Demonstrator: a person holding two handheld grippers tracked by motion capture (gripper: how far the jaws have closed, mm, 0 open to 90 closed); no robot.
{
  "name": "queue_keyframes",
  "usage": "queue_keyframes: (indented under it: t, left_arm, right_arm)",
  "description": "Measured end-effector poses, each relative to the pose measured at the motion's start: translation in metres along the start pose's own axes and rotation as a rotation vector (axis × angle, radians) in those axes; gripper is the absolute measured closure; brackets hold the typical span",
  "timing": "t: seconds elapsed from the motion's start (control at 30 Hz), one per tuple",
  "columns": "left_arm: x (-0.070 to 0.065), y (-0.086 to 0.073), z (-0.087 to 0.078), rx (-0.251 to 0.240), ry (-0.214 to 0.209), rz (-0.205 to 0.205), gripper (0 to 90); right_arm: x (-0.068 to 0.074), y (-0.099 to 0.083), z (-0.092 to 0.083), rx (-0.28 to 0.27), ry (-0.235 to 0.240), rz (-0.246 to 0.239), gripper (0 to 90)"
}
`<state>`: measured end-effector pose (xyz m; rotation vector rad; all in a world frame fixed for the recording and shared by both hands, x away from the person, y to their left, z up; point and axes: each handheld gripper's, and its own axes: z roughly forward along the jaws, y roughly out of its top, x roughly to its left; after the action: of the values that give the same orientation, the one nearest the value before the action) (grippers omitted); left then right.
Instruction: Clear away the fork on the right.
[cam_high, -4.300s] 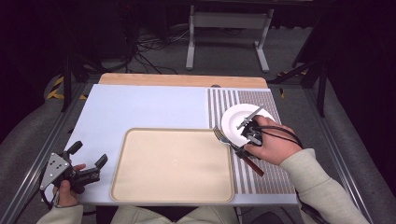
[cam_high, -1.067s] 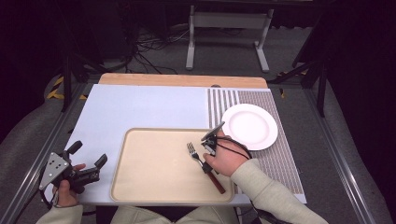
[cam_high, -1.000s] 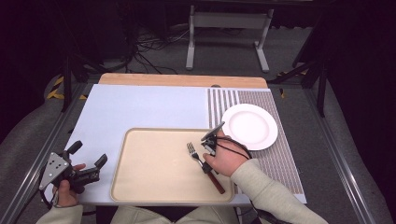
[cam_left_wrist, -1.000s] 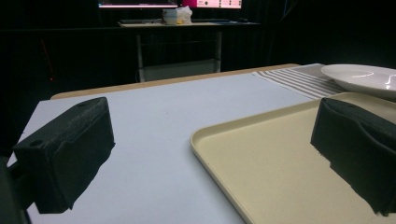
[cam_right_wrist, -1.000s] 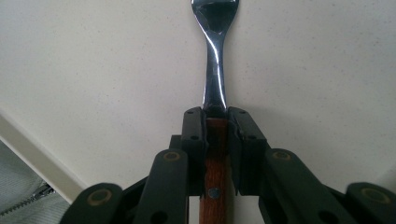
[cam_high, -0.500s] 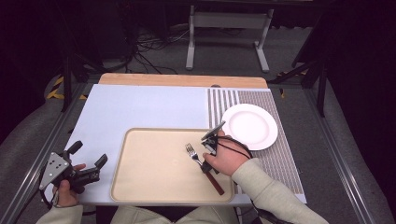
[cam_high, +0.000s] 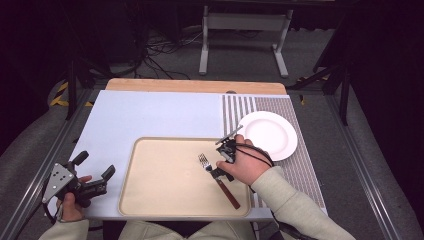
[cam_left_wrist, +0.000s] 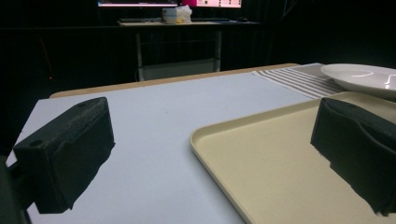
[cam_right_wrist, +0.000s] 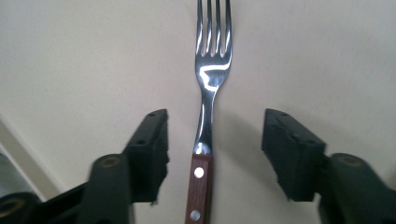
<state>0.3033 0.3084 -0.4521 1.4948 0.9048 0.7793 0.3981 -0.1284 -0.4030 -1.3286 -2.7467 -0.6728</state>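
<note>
Fork (cam_high: 216, 175) lies flat on tray (cam_high: 160, 200), right of centre, tines toward 11 o'clock. Right tool (cam_right_wrist: 212, 154) has just been opening, jaws spread either side of the neck, not pinching. Lift straight up, don't nudge it. Left tool (cam_high: 95, 182) spread, idle at 8 o'clock on the surface (cam_high: 150, 115).

fork (cam_right_wrist: 212, 79): polished metal head and neck, mirror-bright with glare on the tines; handle (cam_right_wrist: 198, 186) of reddish-brown wood with small metal rivets
tray (cam_high: 165, 185): smooth beige plastic by the look, matt with a faint sheen
plate (cam_high: 267, 135): white, glossy, glazed like ceramic
mat (cam_high: 300, 165): striped grey-and-white woven cloth
bench (cam_high: 150, 115): pale blue-grey top, smooth and matt; far edge (cam_high: 195, 86) of light bare wood
right tool (cam_right_wrist: 212, 154): black pads, matt and slightly grainy
left tool (cam_left_wrist: 210, 154): black matt pads, rough-textured
</note>
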Motion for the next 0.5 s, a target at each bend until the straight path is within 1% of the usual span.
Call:
queue_keyframes:
  t: [0.07,0.1,0.13,0.2,0.23,0.27,0.3,0.33,0.37,0.4,0.43,0.47,0.5]
  left_arm:
    - [0.000,0.000,0.000,0.001,0.000,0.000,0.0]
    - [0.000,0.000,0.000,0.001,0.000,0.000,0.0]
    - [0.000,0.000,0.000,0.001,0.000,0.000,0.0]
    - [0.000,0.000,0.000,-0.001,0.000,-0.001,0.0]
    - [0.000,0.000,0.000,-0.001,0.000,-0.001,0.0]
    - [0.000,0.000,0.000,-0.001,0.000,-0.001,0.0]
    - [0.000,0.000,0.000,-0.003,0.000,-0.004,0.0]
    - [0.000,0.000,0.000,-0.001,0.000,-0.002,0.0]
    - [0.000,0.000,0.000,-0.001,0.000,-0.002,0.0]
    - [0.000,0.000,0.000,-0.001,0.000,-0.001,0.0]
    - [0.000,0.000,0.000,-0.001,0.000,-0.001,0.0]
    - [0.000,0.000,0.000,-0.002,0.000,-0.001,0.0]
    - [0.000,0.000,0.000,-0.002,-0.001,-0.001,0.0]
  right_arm:
    - [0.000,0.002,0.000,-0.054,0.007,-0.078,22.9]
    - [0.000,0.002,0.000,-0.054,0.007,-0.078,22.9]
    - [0.002,0.005,-0.001,-0.075,0.017,-0.118,20.9]
    - [0.004,0.007,-0.001,-0.093,0.031,-0.152,18.8]
    - [0.004,0.009,-0.001,-0.105,0.037,-0.175,18.7]
    - [0.004,0.009,-0.001,-0.105,0.037,-0.175,18.7]
    - [0.005,0.010,-0.002,-0.114,0.040,-0.197,18.6]
    - [0.006,0.013,-0.002,-0.132,0.044,-0.238,18.6]
    - [0.006,0.013,-0.002,-0.132,0.044,-0.238,18.6]
    - [0.006,0.015,-0.003,-0.138,0.049,-0.259,19.4]
    - [0.008,0.019,-0.003,-0.145,0.061,-0.320,22.4]
    - [0.008,0.019,-0.003,-0.145,0.061,-0.320,22.4]
    - [0.009,0.021,-0.002,-0.150,0.060,-0.334,22.6]
